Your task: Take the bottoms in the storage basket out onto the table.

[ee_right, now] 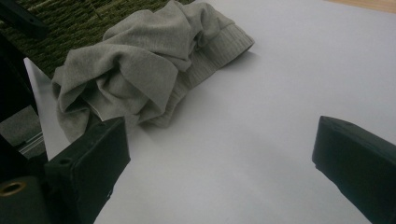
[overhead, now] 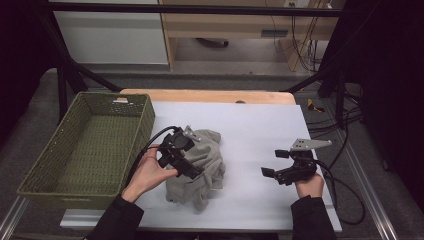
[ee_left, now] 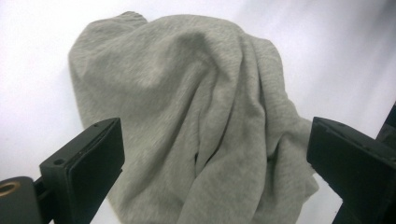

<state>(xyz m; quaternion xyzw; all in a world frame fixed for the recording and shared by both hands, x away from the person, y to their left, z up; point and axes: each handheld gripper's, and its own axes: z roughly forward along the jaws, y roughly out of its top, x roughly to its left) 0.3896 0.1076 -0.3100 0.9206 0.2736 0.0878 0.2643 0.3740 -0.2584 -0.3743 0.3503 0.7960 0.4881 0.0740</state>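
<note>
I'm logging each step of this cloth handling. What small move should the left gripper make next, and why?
Probably lower the left gripper and close it on the grey garment. Its jaws stand open above the crumpled heap, nothing is held, and the right gripper sits open, apart from it, on the white table.

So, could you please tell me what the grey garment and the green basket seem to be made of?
The garment looks like soft knit fabric, probably cotton jersey: matte, loosely folding, with a ribbed hem in the right gripper view. The basket looks woven from cord or fibre, matte olive; the regular plaited texture suggests this, though paper or plastic cord cannot be told apart.
</note>
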